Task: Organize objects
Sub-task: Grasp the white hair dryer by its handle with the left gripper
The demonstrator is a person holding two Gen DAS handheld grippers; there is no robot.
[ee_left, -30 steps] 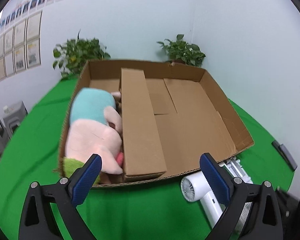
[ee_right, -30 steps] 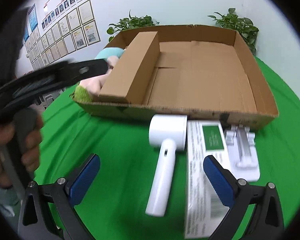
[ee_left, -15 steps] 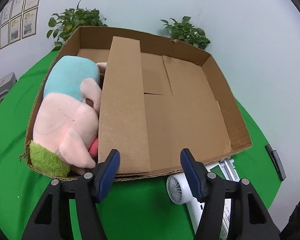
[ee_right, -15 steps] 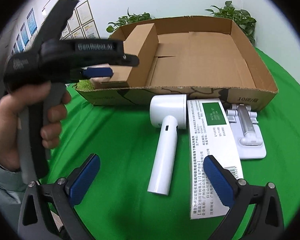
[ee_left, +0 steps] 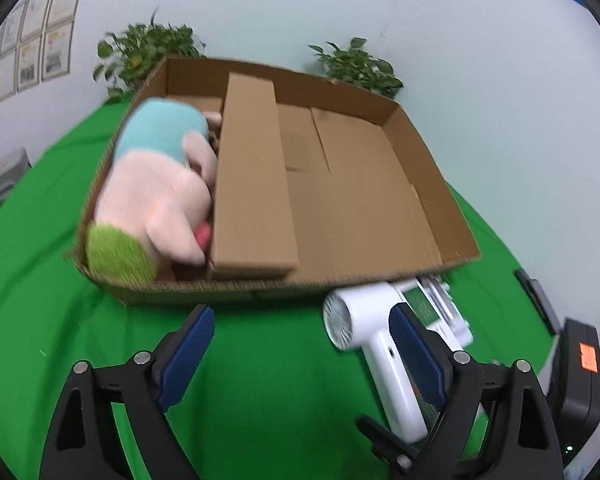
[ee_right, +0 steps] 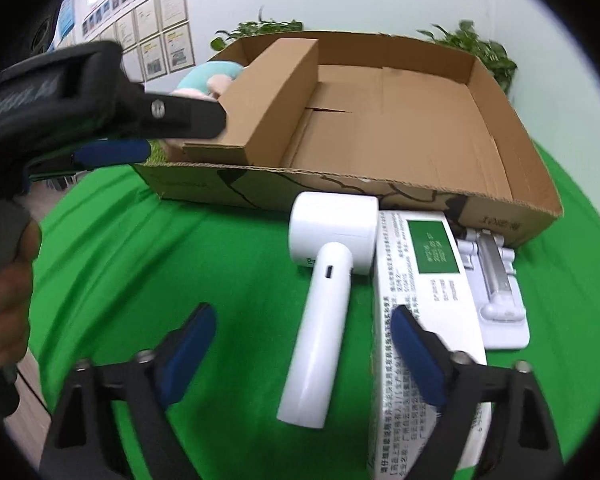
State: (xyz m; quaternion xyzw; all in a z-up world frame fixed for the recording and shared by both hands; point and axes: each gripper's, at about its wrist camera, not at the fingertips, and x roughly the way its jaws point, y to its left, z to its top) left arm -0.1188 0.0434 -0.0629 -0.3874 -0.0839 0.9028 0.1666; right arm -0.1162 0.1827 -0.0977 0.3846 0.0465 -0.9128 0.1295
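Right gripper (ee_right: 304, 334) hangs over a white handheld fan (ee_right: 324, 300); its jaws, just closing, stand apart with the fan's smooth handle between them, apparently untouched. Beside its right finger lies a white carton (ee_right: 428, 308) with a green label. Left gripper (ee_left: 300, 338), just reopened, is empty, a cardboard box (ee_left: 380, 200) beyond it.

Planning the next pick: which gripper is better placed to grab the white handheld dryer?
Right. The right gripper is open around the white handheld dryer handle; the left gripper faces bare cloth.
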